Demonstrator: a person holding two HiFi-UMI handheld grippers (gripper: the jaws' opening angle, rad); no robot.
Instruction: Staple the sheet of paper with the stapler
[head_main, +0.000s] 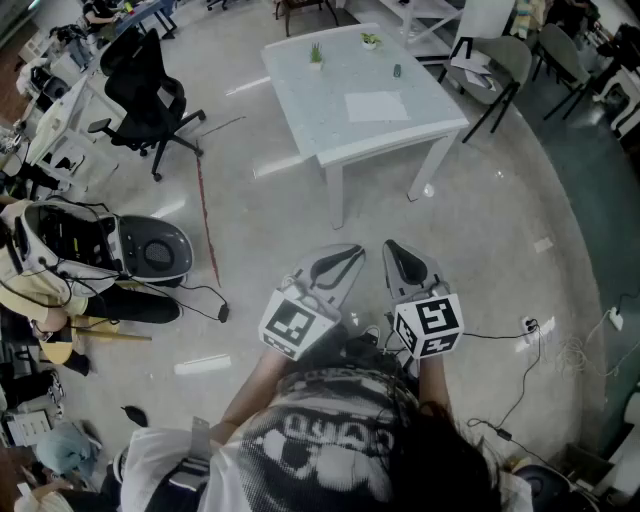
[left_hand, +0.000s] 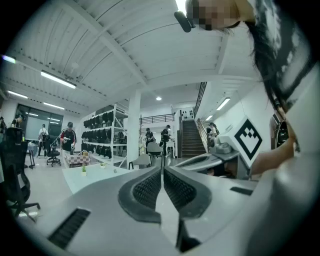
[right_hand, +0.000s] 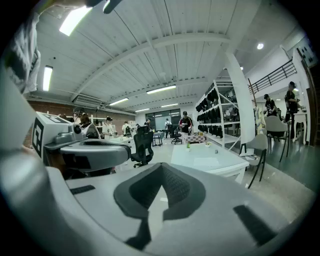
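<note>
Your left gripper and right gripper hang side by side close to your chest, well short of the table. Both pairs of jaws are pressed together with nothing between them.

The paper lies flat near the middle of the top, clear of every edge. Beyond it, a small dark thing may be the stapler, but it is too small to be sure. Two plants stand toward the far side.

A grey chair stands just beside the table's far right corner. A black chair stands off to the left, well apart from it.

Bare floor lies between you and the table's near edge. On your left sit a round grey machine and a thin red line. On your right, cables trail over the floor.
</note>
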